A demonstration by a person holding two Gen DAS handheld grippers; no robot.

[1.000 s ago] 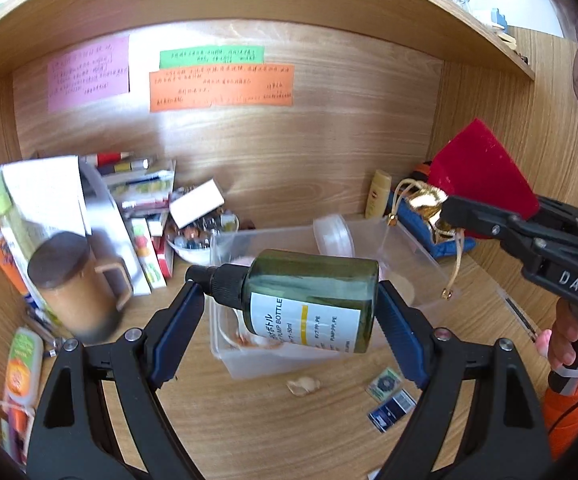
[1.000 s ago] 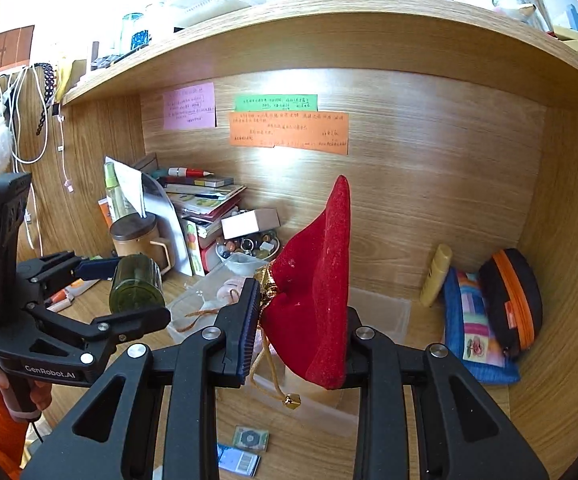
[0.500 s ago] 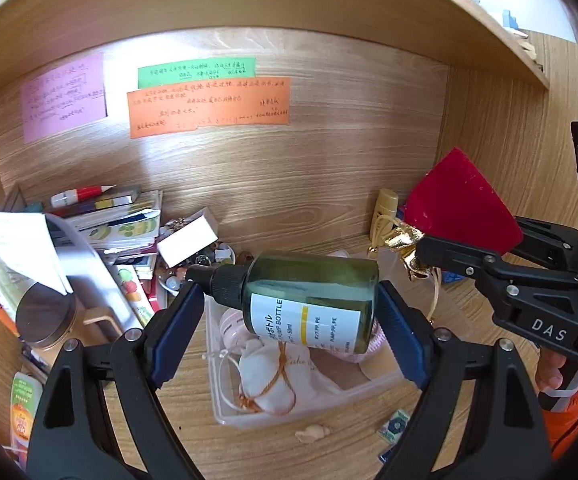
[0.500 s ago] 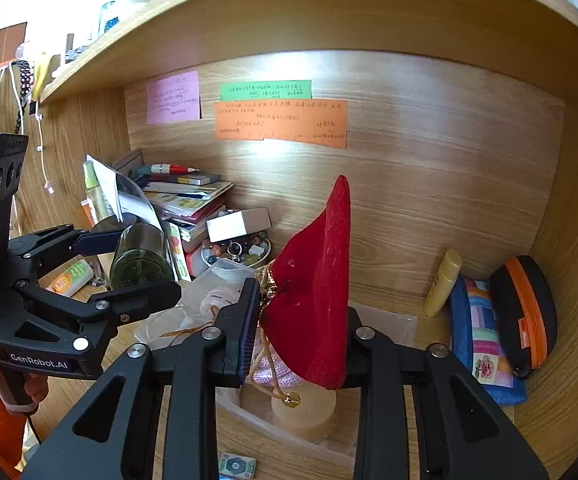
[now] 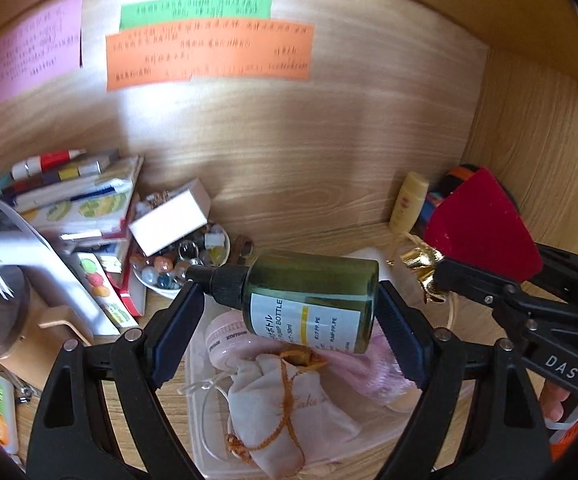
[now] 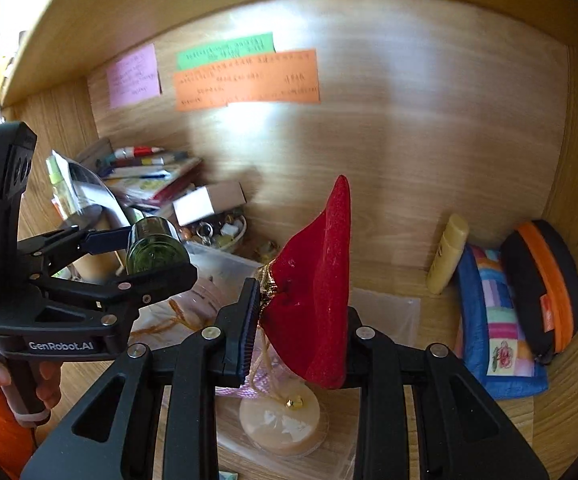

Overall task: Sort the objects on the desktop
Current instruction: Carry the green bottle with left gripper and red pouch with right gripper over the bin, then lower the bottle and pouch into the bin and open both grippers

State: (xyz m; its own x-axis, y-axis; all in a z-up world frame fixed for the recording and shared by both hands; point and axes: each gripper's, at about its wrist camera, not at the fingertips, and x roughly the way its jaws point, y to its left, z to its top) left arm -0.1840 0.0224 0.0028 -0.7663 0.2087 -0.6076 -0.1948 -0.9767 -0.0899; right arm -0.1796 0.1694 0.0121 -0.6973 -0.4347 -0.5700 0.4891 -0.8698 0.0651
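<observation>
My left gripper (image 5: 287, 316) is shut on a dark green pump bottle (image 5: 309, 300), held sideways with its black cap to the left. The bottle hangs over a clear plastic box (image 5: 205, 440) that holds a cream drawstring pouch (image 5: 285, 404) and pink items. My right gripper (image 6: 301, 312) is shut on a red velvet pouch (image 6: 317, 288) with gold trim and a dangling cord; it hovers above the same box (image 6: 389, 308), over a round cream disc (image 6: 281, 424). In the left wrist view the red pouch (image 5: 485, 232) sits at the right. From the right wrist, the green bottle (image 6: 157, 246) shows at the left.
Stacked books and pens (image 5: 73, 196), a bowl of beads (image 5: 185, 264) with a white box (image 5: 169, 220) on it, and a brown lidded mug (image 5: 13, 328) crowd the left. A yellow tube (image 6: 447, 254), a colourful pouch (image 6: 497, 320) and a black-orange case (image 6: 545, 284) lie at the right.
Both grippers have moved forward and down toward the desk's back wall, each keeping its grip. The clear box now lies directly beneath them.
</observation>
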